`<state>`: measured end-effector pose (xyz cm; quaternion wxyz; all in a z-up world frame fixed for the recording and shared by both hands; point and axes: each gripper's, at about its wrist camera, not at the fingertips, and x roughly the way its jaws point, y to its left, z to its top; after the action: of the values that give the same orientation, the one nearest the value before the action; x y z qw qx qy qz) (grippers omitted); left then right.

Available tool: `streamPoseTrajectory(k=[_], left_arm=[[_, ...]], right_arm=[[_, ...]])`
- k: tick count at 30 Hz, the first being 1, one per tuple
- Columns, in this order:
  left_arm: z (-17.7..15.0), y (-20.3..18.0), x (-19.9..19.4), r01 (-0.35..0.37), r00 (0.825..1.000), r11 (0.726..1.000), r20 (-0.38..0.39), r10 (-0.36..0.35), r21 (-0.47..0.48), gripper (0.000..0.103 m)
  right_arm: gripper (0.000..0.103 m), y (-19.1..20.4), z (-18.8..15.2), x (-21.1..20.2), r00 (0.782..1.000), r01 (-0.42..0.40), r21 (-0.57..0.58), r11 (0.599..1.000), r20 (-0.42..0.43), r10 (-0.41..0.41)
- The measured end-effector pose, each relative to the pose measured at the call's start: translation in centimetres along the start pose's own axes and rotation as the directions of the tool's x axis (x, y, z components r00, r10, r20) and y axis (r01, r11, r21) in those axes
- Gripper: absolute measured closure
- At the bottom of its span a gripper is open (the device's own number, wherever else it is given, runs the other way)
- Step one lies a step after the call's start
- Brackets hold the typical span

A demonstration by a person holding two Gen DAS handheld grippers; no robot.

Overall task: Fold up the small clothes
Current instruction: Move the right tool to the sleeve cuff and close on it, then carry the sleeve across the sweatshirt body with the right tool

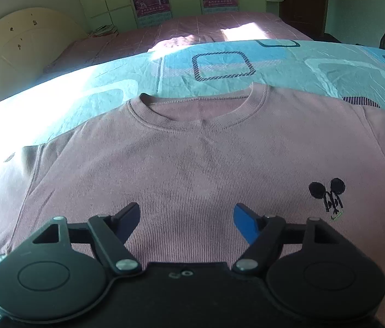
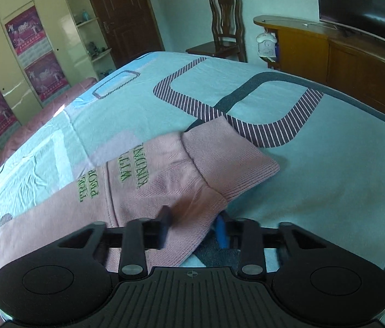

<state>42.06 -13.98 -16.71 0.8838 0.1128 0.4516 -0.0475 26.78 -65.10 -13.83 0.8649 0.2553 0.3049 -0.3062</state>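
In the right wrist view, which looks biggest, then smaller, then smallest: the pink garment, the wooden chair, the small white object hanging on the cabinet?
As they appear, largest to smallest:
1. pink garment
2. wooden chair
3. small white object
The garment lies nearest the camera, so its apparent size is exaggerated; chair and white object stand far back.

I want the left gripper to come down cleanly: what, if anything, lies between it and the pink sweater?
Nothing visible. The left gripper hangs open directly over the chest of the pink sweater, with only bare ribbed fabric between and ahead of its fingers. The black embroidered motif lies off to one side, flat on the cloth.
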Motion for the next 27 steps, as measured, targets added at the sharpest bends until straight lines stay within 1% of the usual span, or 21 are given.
streamPoseTrajectory(k=[3,6,9,12,15,18,21,23,24,25,26,27], left_arm=[[0.1,0.1,0.2,-0.006,1.0,1.0,-0.009,0.006,0.009,0.032],[0.1,0.5,0.1,-0.01,1.0,1.0,-0.005,0.01,0.003,0.033],[0.2,1.4,-0.1,-0.011,1.0,1.0,-0.001,0.01,-0.014,0.033],[0.3,2.6,-0.6,-0.013,1.0,1.0,0.014,0.013,-0.028,0.032],[0.2,4.0,-1.0,-0.006,1.0,0.999,0.02,0.007,-0.039,0.029],[0.0,5.8,-1.2,0.009,1.0,0.998,0.023,-0.008,-0.062,0.029],[-0.4,8.0,-1.3,0.006,1.0,0.996,0.027,-0.004,-0.086,0.029],[-0.7,9.6,-1.4,-0.001,0.999,0.995,0.035,0.005,-0.101,0.028],[-0.9,10.2,-1.4,-0.004,0.999,0.994,0.038,0.008,-0.105,0.028],[-1.0,10.9,-1.4,-0.004,0.999,0.994,0.041,0.009,-0.107,0.027],[-1.1,11.4,-1.4,-0.006,0.999,0.994,0.042,0.011,-0.107,0.027],[-1.2,11.8,-1.3,-0.007,0.999,0.994,0.042,0.011,-0.106,0.027]], right_arm=[[0.099,0.4,0.0,-0.7,1.0,-0.012,-0.01,1.0,0.021,0.012],[0.099,1.9,0.0,-2.0,0.997,-0.038,-0.048,0.998,0.066,0.041],[0.099,5.1,-0.2,-3.7,0.99,-0.094,-0.124,0.988,0.094,0.106],[0.099,10.0,-0.8,-5.2,0.973,-0.179,-0.207,0.962,0.107,0.204],[0.099,15.9,-2.4,-6.7,0.945,-0.278,-0.297,0.914,0.084,0.315],[0.099,21.5,-5.0,-8.1,0.908,-0.375,-0.364,0.853,0.042,0.417],[0.099,27.0,-8.4,-9.0,0.865,-0.466,-0.421,0.778,-0.031,0.502],[0.099,30.5,-11.3,-9.3,0.836,-0.52,-0.446,0.728,-0.091,0.542],[0.099,31.8,-12.6,-9.4,0.824,-0.541,-0.452,0.709,-0.118,0.554],[0.099,33.5,-14.4,-9.2,0.81,-0.567,-0.459,0.684,-0.159,0.565],[0.099,34.9,-16.2,-9.2,0.799,-0.584,-0.47,0.662,-0.191,0.57],[0.099,35.8,-17.6,-9.1,0.794,-0.593,-0.479,0.647,-0.215,0.568]])
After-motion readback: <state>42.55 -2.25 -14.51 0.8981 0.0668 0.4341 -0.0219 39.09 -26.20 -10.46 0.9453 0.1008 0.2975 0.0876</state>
